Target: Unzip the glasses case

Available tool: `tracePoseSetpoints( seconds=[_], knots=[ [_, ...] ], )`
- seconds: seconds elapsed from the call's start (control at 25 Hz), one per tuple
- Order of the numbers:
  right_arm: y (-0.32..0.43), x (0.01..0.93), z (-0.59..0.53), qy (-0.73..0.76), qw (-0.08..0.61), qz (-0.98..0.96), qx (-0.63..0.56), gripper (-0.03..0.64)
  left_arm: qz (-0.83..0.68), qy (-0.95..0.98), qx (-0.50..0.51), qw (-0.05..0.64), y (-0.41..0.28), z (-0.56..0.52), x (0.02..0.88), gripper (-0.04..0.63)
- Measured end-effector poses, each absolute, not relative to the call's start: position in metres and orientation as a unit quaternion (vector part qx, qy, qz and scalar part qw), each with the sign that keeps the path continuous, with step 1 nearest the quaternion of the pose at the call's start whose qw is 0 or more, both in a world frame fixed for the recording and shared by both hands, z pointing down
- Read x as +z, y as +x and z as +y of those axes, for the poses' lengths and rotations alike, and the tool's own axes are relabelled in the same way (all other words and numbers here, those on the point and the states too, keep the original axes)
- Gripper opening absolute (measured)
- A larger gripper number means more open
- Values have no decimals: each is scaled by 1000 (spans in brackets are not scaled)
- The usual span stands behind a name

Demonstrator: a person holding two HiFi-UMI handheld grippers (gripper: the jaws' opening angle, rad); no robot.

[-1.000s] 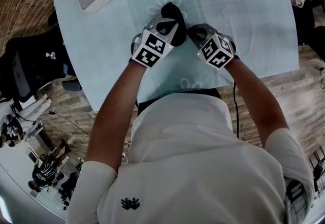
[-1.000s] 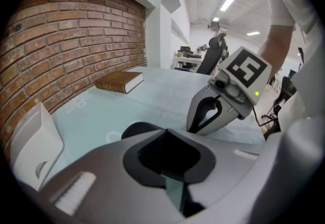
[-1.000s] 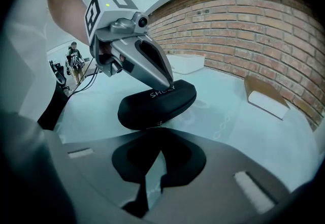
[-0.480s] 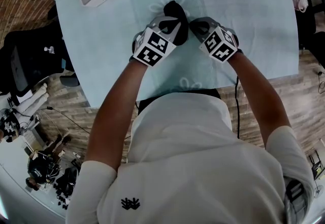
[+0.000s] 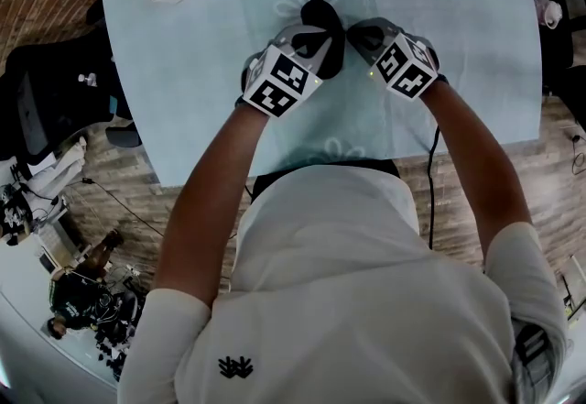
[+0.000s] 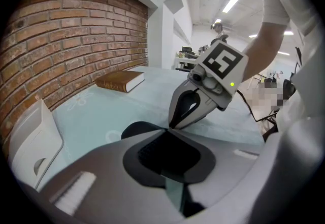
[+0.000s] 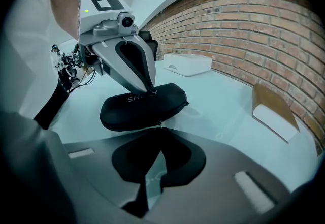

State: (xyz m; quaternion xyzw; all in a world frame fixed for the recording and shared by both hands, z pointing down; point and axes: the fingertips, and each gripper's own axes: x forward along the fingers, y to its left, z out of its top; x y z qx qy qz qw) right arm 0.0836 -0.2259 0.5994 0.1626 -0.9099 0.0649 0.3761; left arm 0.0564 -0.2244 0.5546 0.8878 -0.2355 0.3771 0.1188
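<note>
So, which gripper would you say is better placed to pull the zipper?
Right, probably: the right gripper has its jaws shut on the zipper pull at the seam, while the left gripper grips the glasses case from above, steadying it.

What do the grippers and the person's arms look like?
Left gripper and right gripper: grey bodies, tapered black-lined jaws, each carrying a white cube with black square markers. A black cable runs along the right arm. White short-sleeved shirt.

Blk glasses case [image 7: 142, 107] flat on table [image 7: 223, 101], prob. zipped shut.
</note>
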Motion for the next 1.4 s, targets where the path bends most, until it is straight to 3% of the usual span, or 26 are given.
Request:
tracePoseSetpoints(
  seconds=[1.4],
  knots=[
    [75,599,-290,-18,410,-911,-21,2,-224,896,361,132,70,-224,553,52]
  ],
)
